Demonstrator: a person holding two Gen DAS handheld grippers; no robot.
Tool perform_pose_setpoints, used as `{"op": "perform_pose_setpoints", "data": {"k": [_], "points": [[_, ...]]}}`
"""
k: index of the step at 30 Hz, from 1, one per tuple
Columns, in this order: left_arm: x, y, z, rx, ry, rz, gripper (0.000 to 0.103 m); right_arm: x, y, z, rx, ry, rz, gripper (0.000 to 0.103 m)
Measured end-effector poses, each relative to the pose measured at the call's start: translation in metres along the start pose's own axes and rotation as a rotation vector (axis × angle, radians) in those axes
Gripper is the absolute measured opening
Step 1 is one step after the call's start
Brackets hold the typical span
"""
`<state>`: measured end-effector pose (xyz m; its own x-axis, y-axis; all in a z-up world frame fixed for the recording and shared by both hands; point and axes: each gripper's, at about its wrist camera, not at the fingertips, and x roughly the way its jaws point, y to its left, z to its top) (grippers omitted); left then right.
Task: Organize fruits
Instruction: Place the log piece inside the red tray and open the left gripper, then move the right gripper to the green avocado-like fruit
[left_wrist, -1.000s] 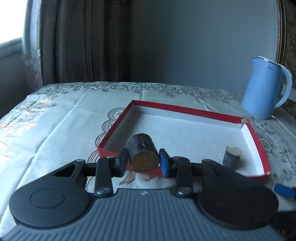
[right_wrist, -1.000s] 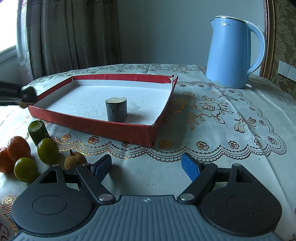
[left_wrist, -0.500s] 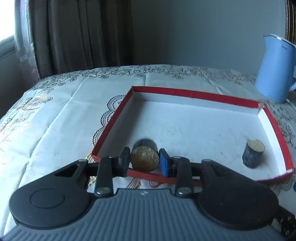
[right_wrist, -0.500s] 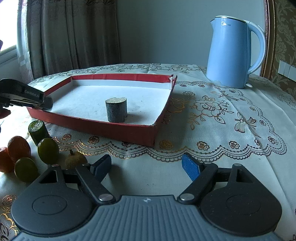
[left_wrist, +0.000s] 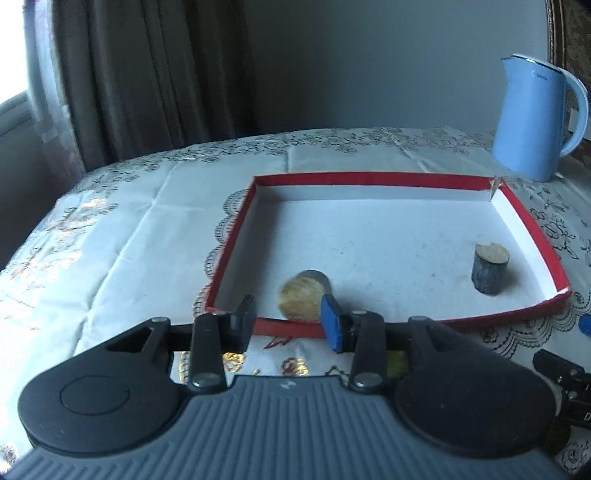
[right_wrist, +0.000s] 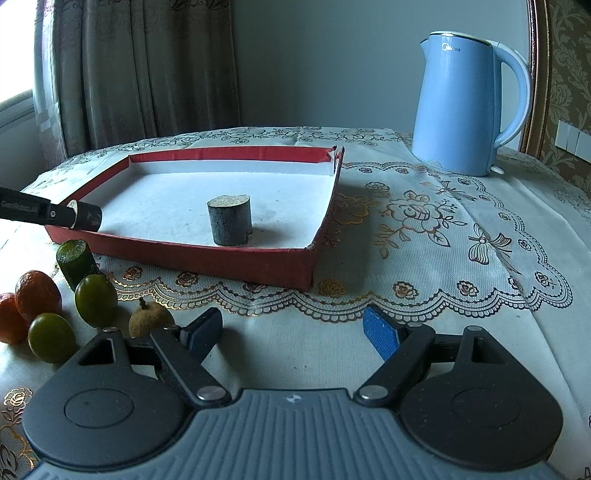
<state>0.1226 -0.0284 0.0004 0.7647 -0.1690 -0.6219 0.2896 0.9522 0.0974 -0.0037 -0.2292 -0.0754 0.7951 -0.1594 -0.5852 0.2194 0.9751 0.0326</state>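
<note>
A red-walled tray (left_wrist: 236, 240) with a white floor lies on the tablecloth. My left gripper (left_wrist: 290, 319) is open at the tray's near wall. A dark cylinder piece (left_wrist: 303, 297) with a tan cut face lies blurred inside the tray just past the fingertips, close to the blue pad (left_wrist: 330, 325). A second dark cylinder (left_wrist: 490, 266) stands upright at the tray's right; it also shows in the right wrist view (right_wrist: 229, 220). My right gripper (right_wrist: 291, 332) is open and empty over the cloth in front of the tray (right_wrist: 207, 258).
Left of my right gripper lie a green cut piece (right_wrist: 75, 259), green fruits (right_wrist: 95, 300) (right_wrist: 51, 336), orange fruits (right_wrist: 37, 295) and a brown fruit (right_wrist: 149, 323). A blue kettle (right_wrist: 467, 103) stands at the back right. Curtains hang behind the table.
My left gripper opened and let go of the dark cylinder, which now lies inside the tray. The left gripper moved forward over the tray's near wall. My right gripper has not moved.
</note>
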Motion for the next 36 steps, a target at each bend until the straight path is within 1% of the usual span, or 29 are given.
{"op": "perform_pose_setpoints", "data": {"k": [2, 5, 7, 9, 10, 12, 14, 17, 21, 23, 26, 29, 32, 36], "points": [[-0.006, 0.005, -0.002, -0.017, -0.007, -0.017, 0.036, 0.000, -0.001, 0.000, 0.005, -0.002, 0.003, 0.083], [-0.022, 0.012, -0.012, -0.056, -0.063, 0.005, 0.036, -0.001, -0.003, -0.001, 0.016, -0.006, 0.011, 0.083], [-0.037, 0.014, -0.021, -0.070, -0.123, 0.010, 0.041, -0.002, -0.005, -0.001, 0.025, -0.009, 0.017, 0.083], [-0.052, 0.017, -0.031, -0.082, -0.182, 0.028, 0.053, -0.002, -0.007, -0.001, 0.036, -0.013, 0.024, 0.083], [-0.060, 0.018, -0.036, -0.088, -0.213, 0.041, 0.057, -0.002, -0.008, -0.001, 0.044, -0.015, 0.027, 0.083], [-0.074, 0.021, -0.047, -0.095, -0.273, 0.071, 0.079, -0.003, -0.009, -0.001, 0.051, -0.017, 0.030, 0.083], [-0.084, 0.023, -0.056, -0.101, -0.309, 0.102, 0.085, -0.003, -0.009, -0.001, 0.050, -0.017, 0.026, 0.084], [-0.091, 0.024, -0.066, -0.090, -0.303, 0.098, 0.086, -0.003, -0.010, -0.001, 0.055, -0.019, 0.023, 0.084], [-0.094, 0.023, -0.082, -0.066, -0.262, 0.065, 0.088, -0.012, -0.009, -0.002, 0.056, -0.041, 0.011, 0.084], [-0.097, 0.023, -0.091, -0.067, -0.261, 0.073, 0.089, -0.022, -0.008, -0.003, 0.031, -0.072, 0.017, 0.084], [-0.099, 0.026, -0.100, -0.092, -0.257, 0.046, 0.093, -0.040, -0.008, -0.005, 0.037, -0.126, 0.037, 0.084], [-0.095, 0.026, -0.107, -0.094, -0.231, 0.046, 0.094, -0.053, -0.007, -0.006, 0.041, -0.158, 0.050, 0.084], [-0.091, 0.025, -0.112, -0.094, -0.206, 0.037, 0.094, -0.060, -0.002, -0.010, 0.017, -0.157, 0.062, 0.084], [-0.089, 0.025, -0.114, -0.097, -0.205, 0.032, 0.096, -0.071, 0.008, -0.019, -0.031, -0.156, 0.094, 0.084]]}}
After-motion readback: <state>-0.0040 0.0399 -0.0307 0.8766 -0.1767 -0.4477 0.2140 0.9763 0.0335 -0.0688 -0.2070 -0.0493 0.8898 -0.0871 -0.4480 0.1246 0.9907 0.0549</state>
